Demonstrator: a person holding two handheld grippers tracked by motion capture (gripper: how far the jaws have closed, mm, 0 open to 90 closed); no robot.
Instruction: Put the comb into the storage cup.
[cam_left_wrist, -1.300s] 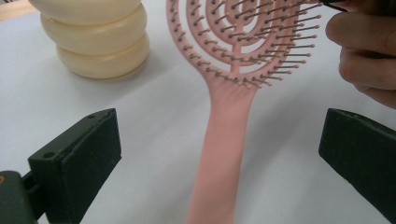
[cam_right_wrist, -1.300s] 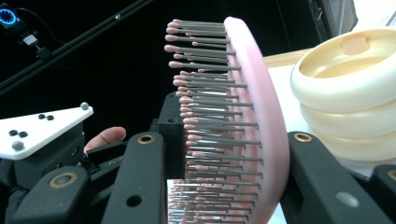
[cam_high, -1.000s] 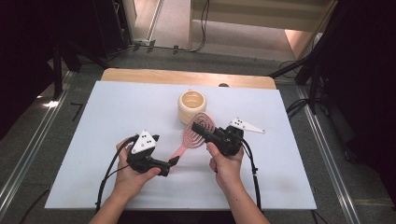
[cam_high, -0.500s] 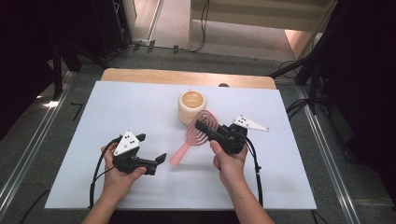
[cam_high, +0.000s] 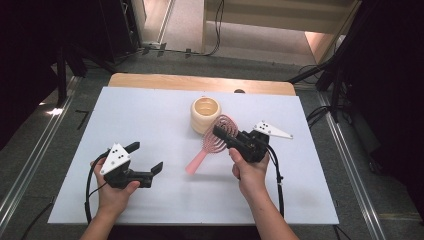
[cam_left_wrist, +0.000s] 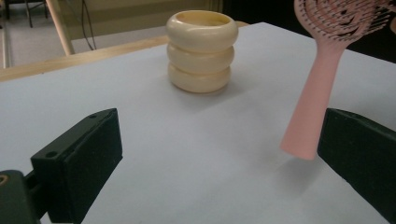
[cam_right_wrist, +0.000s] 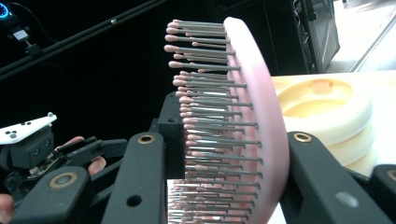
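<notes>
Two hand-held grippers are in my hands here, and the one relation I care about is between the pink hairbrush (cam_high: 215, 142) and the cream ribbed cup (cam_high: 205, 114) standing upright just beyond it on the white tabletop (cam_high: 150, 115). My right hand-held gripper (cam_high: 220, 133) has its jaws clamped across the brush's head: in the right gripper view one pad presses into the bristles (cam_right_wrist: 205, 116) and the other bears on the smooth pink back (cam_right_wrist: 261, 121), so the grip looks firm. The brush is held clear of the tabletop, its long axis slanting from the head, which sits right beside the cup's near rim, down and back toward me, with the handle end (cam_high: 191, 169) pointing toward my left side. In the left gripper view the handle (cam_left_wrist: 312, 102) hangs tilted, its tip just above the tabletop, and the cup (cam_left_wrist: 201, 51) stands a little farther off. My left hand-held gripper (cam_high: 147, 157) has its jaws spread wide with nothing between them; it sits near the handle tip but apart from it, jaws aimed that way. The right hand is plainly the nearer one to the cup, and I judge the job in hand is to stand the brush in the cup. For that the handle end lies on the wrong side, away from the cup's mouth, so I'd have to swing the long axis round toward upright, handle down, over the opening.
</notes>
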